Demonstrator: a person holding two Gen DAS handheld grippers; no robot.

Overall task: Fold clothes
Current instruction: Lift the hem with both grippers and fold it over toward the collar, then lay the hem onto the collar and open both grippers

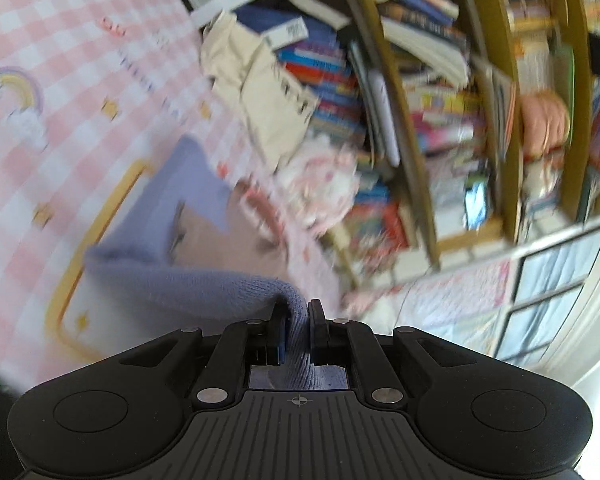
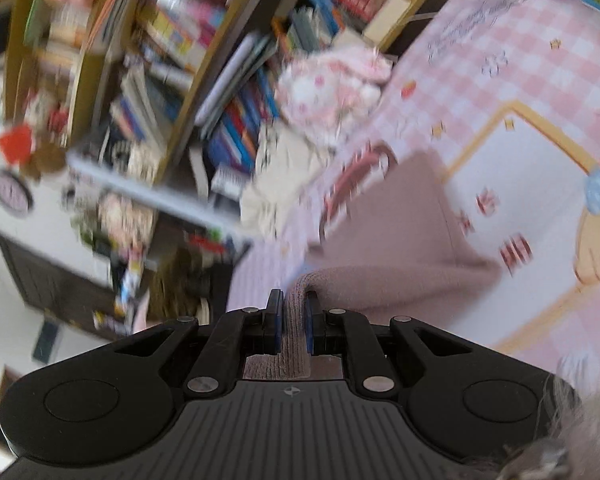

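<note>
A knitted garment with a lilac part (image 1: 168,280) and a dusty pink part (image 2: 396,240) lies on a pink checked cloth (image 1: 60,80). My left gripper (image 1: 298,310) is shut on a lifted lilac edge, which drapes away to the left. My right gripper (image 2: 292,300) is shut on a ribbed pink edge that runs off to the right. Both views are blurred by motion and tilted.
A cream garment (image 1: 252,92) and a pink patterned bundle (image 2: 332,88) lie at the far edge of the cloth. Behind them stand crowded bookshelves (image 1: 440,100). A grey furry thing (image 2: 572,432) shows at the lower right of the right wrist view.
</note>
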